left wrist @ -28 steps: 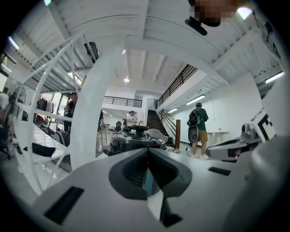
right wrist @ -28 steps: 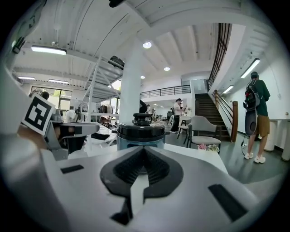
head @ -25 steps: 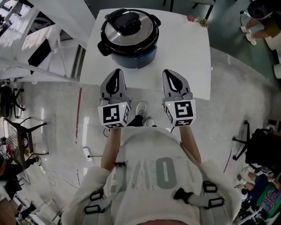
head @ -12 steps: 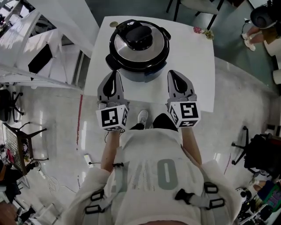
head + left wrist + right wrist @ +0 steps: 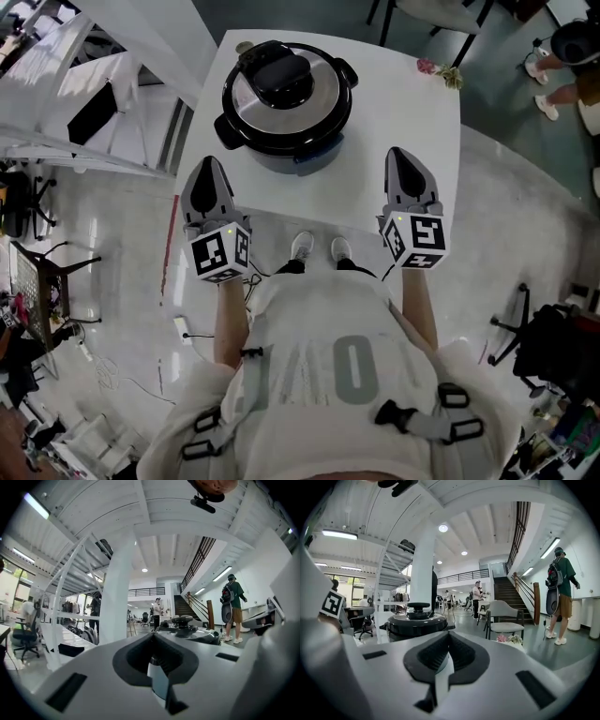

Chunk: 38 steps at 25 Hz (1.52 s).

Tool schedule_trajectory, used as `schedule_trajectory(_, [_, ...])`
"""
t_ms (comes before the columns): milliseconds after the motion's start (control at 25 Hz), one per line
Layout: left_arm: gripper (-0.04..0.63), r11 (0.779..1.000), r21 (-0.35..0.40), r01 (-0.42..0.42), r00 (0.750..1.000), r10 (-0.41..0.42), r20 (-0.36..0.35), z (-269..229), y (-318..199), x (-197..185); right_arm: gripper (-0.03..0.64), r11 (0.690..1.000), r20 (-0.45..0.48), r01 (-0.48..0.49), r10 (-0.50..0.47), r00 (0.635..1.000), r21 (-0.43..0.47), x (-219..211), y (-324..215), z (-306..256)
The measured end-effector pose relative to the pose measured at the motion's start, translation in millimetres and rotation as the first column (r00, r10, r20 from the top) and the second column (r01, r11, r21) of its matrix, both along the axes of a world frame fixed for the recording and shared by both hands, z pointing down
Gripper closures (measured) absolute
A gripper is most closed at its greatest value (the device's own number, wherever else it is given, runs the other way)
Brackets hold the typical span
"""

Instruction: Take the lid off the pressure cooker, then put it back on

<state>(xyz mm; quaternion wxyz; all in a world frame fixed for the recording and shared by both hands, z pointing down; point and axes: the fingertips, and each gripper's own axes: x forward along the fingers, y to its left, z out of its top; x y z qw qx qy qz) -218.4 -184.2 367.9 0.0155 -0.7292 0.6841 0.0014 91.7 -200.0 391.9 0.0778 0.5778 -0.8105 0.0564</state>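
The black pressure cooker [image 5: 286,98] stands on the white table [image 5: 403,122], its steel lid with a black handle [image 5: 284,73] seated on top. My left gripper [image 5: 208,165] is shut and empty at the table's front left corner, to the left of the cooker and nearer me. My right gripper [image 5: 401,154] is shut and empty over the table's front right part, apart from the cooker. In the left gripper view the cooker [image 5: 190,629] shows beyond the closed jaws [image 5: 152,635], to their right. In the right gripper view the cooker [image 5: 417,620] lies left of the closed jaws [image 5: 449,634].
A small pink flower bunch [image 5: 437,71] lies at the table's far right corner, and a small round object [image 5: 244,47] behind the cooker. A chair [image 5: 502,616] stands beyond the table. White shelving [image 5: 94,84] runs along the left. A person with a backpack [image 5: 560,597] stands at right.
Both grippers have spread apart: the left one went left to the table's corner, the right one went right. Both stayed shut. The cooker has not moved.
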Motion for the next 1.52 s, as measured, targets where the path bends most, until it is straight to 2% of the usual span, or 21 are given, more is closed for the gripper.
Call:
schedule_trajectory(240, [0.577,0.999,-0.001,0.052,0.999,-0.052,0.002,1.6,14.3,14.7,0.611,0.995,0.041,0.103,-0.103,0.994,0.009,-2.8,-4.1,-0.8])
schedule_trajectory(520, [0.575,0.996,0.003,0.087,0.996,-0.086,-0.008,2.8,19.8,17.0,0.609,0.985,0.049,0.171,-0.173,0.984,0.036,-13.2,-11.9,-9.3])
schedule_trajectory(640, [0.574,0.996,-0.001,0.084,0.996,-0.084,-0.035,3.3,16.2,13.1,0.502,0.975,0.08,0.223,-0.223,0.971,0.017,-19.6,-16.2,-8.3])
schedule_trajectory(680, [0.565,0.998,-0.008,0.068,0.996,-0.068,-0.056,4.2,12.4,13.5,0.39,0.971,0.093,0.24,-0.24,0.966,0.009,-22.0,-18.4,-7.2])
schedule_trajectory(720, [0.476,0.999,-0.012,0.041,0.996,-0.042,-0.082,4.7,7.9,15.8,0.259,0.968,0.108,0.25,-0.25,0.962,0.007,-23.6,-20.5,-6.8])
schedule_trajectory(760, [0.344,1.0,-0.011,0.007,0.994,-0.008,-0.11,4.2,3.6,19.5,0.207,0.967,0.123,0.254,-0.253,0.96,0.01,-24.2,-22.1,-7.3])
schedule_trajectory(800, [0.266,1.0,-0.004,-0.028,0.991,0.027,-0.132,3.0,0.3,24.0,0.195,0.967,0.141,0.253,-0.253,0.957,0.015,-24.0,-23.1,-8.5])
schedule_trajectory(840, [0.204,0.998,0.003,-0.058,0.988,0.058,-0.142,2.0,-1.9,28.6,0.187,0.967,0.158,0.253,-0.252,0.955,0.019,-23.5,-23.6,-9.5])
schedule_trajectory(880, [0.171,0.997,0.005,-0.083,0.987,0.082,-0.141,1.8,-3.3,33.2,0.185,0.968,0.166,0.252,-0.251,0.954,0.019,-22.8,-24.1,-10.0])
schedule_trajectory(960, [0.142,0.993,-0.003,-0.114,0.986,0.113,-0.122,3.4,-5.5,41.3,0.184,0.969,0.143,0.248,-0.248,0.958,0.019,-21.1,-26.4,-10.0])
schedule_trajectory(1040, [0.132,0.991,-0.014,-0.132,0.985,0.129,-0.117,5.8,-6.9,46.6,0.184,0.969,0.112,0.247,-0.247,0.962,0.017,-20.3,-28.2,-9.4])
schedule_trajectory(1320, [0.129,0.991,-0.034,-0.133,0.981,0.127,-0.149,9.5,-6.4,42.9,0.186,0.966,0.11,0.259,-0.257,0.96,-0.004,-26.9,-26.2,-2.8])
schedule_trajectory(1520, [0.13,0.991,-0.054,-0.123,0.985,0.115,-0.13,11.9,-5.4,38.6,0.186,0.961,0.109,0.278,-0.276,0.955,-0.004,-29.6,-24.7,-4.2])
